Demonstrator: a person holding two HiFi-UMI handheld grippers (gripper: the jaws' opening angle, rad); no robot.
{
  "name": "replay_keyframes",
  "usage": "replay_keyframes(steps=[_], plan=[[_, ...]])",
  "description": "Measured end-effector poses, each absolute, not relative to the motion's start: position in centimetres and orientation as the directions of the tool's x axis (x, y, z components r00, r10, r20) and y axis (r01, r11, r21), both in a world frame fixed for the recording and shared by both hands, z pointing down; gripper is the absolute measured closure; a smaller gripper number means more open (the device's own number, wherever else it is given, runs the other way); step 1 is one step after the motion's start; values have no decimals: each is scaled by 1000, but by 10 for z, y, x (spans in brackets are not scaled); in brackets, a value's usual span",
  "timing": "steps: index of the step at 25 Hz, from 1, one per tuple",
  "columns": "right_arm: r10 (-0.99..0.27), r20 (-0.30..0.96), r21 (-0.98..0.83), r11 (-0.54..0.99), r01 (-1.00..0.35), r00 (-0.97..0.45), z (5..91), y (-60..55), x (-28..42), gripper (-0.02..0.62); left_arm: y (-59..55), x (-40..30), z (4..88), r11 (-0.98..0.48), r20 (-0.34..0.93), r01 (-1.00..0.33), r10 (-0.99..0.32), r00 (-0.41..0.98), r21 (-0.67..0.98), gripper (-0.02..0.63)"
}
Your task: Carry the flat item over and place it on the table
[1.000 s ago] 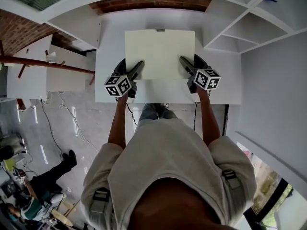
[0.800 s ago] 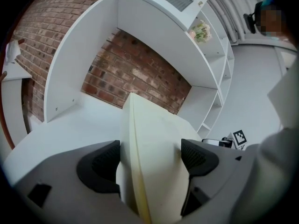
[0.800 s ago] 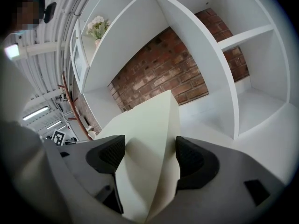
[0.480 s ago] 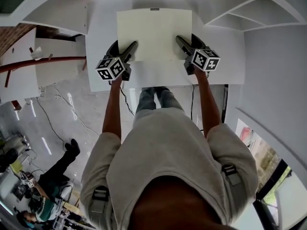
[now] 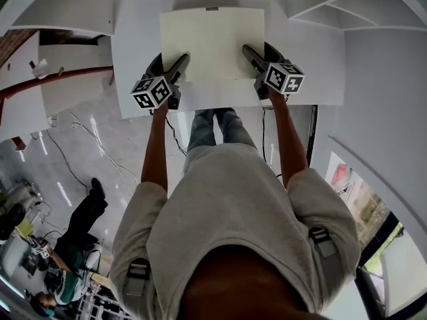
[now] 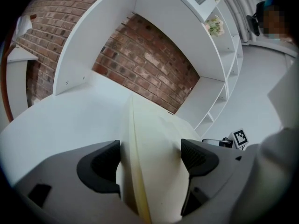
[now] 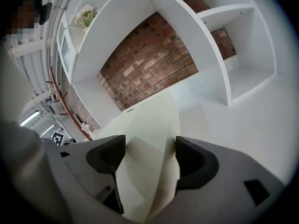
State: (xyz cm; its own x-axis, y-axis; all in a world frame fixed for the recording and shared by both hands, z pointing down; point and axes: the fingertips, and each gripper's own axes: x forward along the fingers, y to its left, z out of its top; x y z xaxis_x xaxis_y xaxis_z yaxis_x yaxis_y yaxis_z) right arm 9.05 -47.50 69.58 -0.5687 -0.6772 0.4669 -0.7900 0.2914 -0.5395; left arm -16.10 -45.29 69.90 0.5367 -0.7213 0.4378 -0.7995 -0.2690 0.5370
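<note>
Together, left gripper (image 5: 177, 63) and right gripper (image 5: 249, 51) clamp the cream board's (image 5: 212, 39) near corners.

One cream sheet (image 5: 212, 42) and one white bench (image 5: 123, 59) show, with two tongs, the left tongs (image 5: 179, 62) and the right tongs (image 5: 247, 50), each carrying one marker cube, two cubes in all. Two people can be counted: the one with the tongs, with two bare forearms, and a second person (image 5: 83, 215) at the lower left of the head view. There is also one bunch of flowers (image 6: 215, 24) on a shelf and one red rail (image 5: 60, 81).
</note>
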Motion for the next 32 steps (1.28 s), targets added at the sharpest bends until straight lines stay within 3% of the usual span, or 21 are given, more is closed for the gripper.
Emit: replay_keyframes(steps=[32], plan=[[-631, 524, -573, 237, -785, -572, 740, -469, 93, 244, -440, -160, 741, -199, 494, -805, -700, 516, 559, 189]])
